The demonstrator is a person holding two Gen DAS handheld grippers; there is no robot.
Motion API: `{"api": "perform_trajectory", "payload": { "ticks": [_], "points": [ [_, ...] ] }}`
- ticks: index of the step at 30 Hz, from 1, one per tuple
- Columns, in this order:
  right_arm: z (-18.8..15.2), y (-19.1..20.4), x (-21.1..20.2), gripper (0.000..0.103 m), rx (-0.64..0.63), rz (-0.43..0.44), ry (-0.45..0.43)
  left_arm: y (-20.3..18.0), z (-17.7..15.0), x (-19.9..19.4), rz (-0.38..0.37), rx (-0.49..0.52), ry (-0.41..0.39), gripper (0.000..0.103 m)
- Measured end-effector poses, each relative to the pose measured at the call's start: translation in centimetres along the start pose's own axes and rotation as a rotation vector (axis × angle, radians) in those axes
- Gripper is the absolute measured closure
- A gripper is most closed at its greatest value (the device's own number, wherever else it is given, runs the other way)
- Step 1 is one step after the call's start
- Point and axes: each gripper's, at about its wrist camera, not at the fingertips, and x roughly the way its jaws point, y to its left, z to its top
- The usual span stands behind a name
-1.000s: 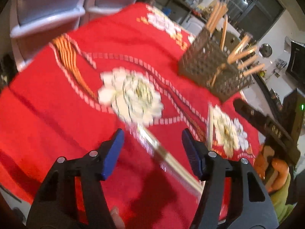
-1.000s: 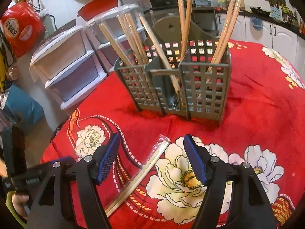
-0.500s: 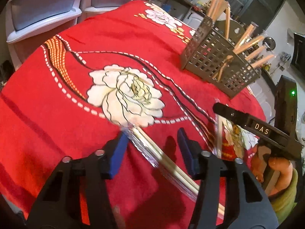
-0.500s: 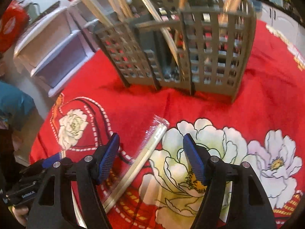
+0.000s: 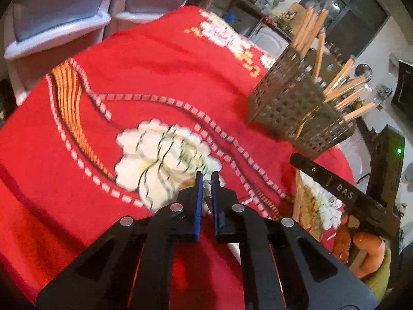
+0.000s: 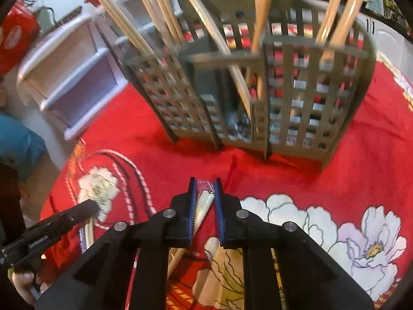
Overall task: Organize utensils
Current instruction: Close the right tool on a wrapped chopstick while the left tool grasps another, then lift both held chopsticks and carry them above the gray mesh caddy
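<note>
A grey lattice utensil caddy (image 6: 284,98) stands on the red flowered tablecloth (image 6: 361,180), with several wrapped chopstick pairs upright in it; it also shows in the left wrist view (image 5: 291,111). My right gripper (image 6: 204,183) is shut on the end of a plastic-wrapped chopstick pair (image 6: 202,206), just in front of the caddy. My left gripper (image 5: 205,178) is shut on the tip of another wrapped chopstick pair (image 5: 206,188), over a white flower print. Most of that pair is hidden behind the fingers.
White plastic drawer units (image 5: 59,18) stand beyond the table's far-left edge, also in the right wrist view (image 6: 72,77). The right gripper's body (image 5: 343,196) shows in the left wrist view. The left gripper (image 6: 51,227) shows at lower left in the right wrist view.
Both grippers were open around their wrapped chopstick pairs; both have now closed on them. The right gripper has moved closer to the caddy.
</note>
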Motion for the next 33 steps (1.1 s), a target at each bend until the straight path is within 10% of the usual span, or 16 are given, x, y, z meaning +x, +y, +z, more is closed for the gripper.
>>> {"api": "perform_trajectory", "payload": {
  "ticks": [13,33],
  "points": [
    [3.7,1.7,-11.3,0.096,-0.093,0.111,-0.323,-7.1,5.6,-7.0,-0.106,0.167,-0.215,0.102],
    [8.0,-1.0,-22.8,0.096,-0.147,0.034,-0.632,-16.3,11.3,-13.2,-0.223,0.306,-0.405,0.102]
  ]
}}
